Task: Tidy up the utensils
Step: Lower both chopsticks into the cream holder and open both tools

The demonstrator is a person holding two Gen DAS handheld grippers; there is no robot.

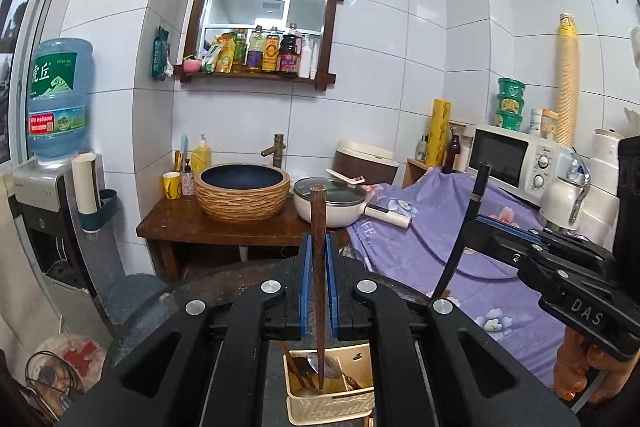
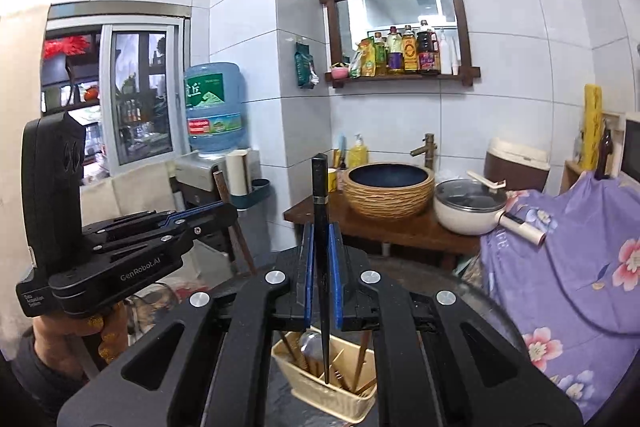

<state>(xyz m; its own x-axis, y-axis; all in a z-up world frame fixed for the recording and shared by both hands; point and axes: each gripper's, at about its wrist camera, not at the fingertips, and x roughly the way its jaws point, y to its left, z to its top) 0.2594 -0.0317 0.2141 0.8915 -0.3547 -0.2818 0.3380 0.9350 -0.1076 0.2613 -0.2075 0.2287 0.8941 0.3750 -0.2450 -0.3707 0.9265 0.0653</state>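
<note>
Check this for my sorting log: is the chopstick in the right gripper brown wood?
No, the right gripper clamps a black chopstick; the brown chopstick sits in the left gripper.

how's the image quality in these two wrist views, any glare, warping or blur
Left wrist view: strong fisheye bending of the wall tiles, dark vignette in the corners, glare on tiles around the mirror shelf; brown chopstick sharp. Right wrist view: same barrel warp, window bright but not blown out, black chopstick crisp, utensil basket in shade below the jaws.
</note>
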